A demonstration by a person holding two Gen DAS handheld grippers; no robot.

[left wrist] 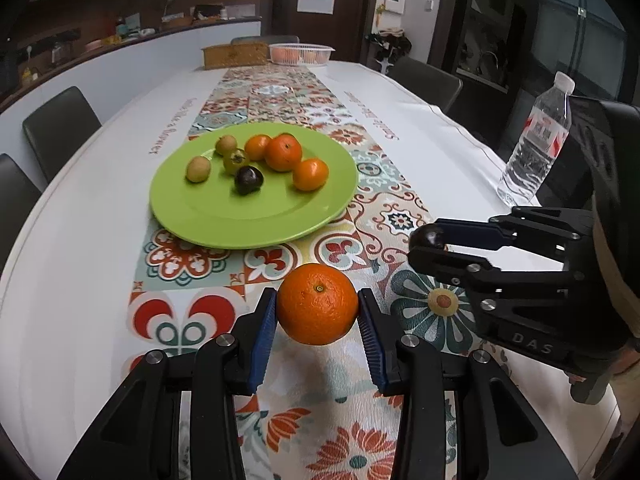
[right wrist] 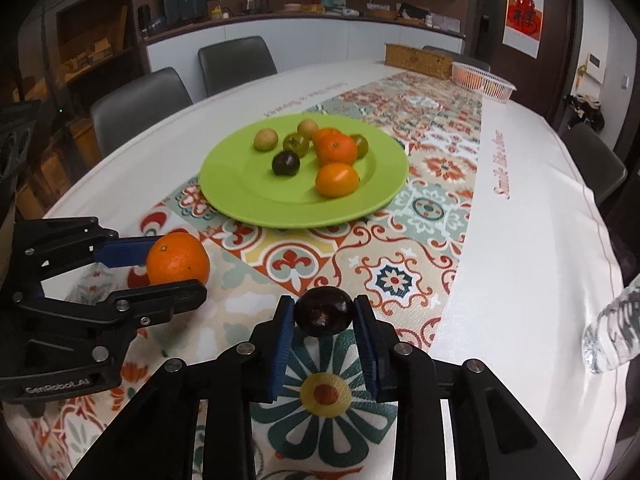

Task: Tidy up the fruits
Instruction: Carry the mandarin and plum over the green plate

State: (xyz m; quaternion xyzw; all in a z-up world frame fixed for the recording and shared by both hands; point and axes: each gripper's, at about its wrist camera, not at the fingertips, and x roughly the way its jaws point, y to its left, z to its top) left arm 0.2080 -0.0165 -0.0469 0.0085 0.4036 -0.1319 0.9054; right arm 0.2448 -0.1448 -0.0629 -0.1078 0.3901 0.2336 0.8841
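Note:
My left gripper point(left wrist: 318, 306) is shut on a large orange point(left wrist: 317, 304), held above the patterned table runner short of the green plate point(left wrist: 224, 220). My right gripper point(right wrist: 324, 312) is shut on a dark plum point(right wrist: 323, 311), also short of the plate point(right wrist: 248, 196). Each gripper shows in the other's view: the right one point(left wrist: 430, 246) to my right, the left one with its orange point(right wrist: 178, 264) to my left. The plate holds several fruits: mandarins point(left wrist: 283, 153), small green-brown fruits point(left wrist: 198, 169) and a dark plum point(left wrist: 248, 180).
A water bottle point(left wrist: 536, 140) stands at the table's right edge. A wicker box point(left wrist: 234, 56) and a white basket of oranges point(left wrist: 300, 54) sit at the far end. Grey chairs point(left wrist: 60, 128) line the table's sides.

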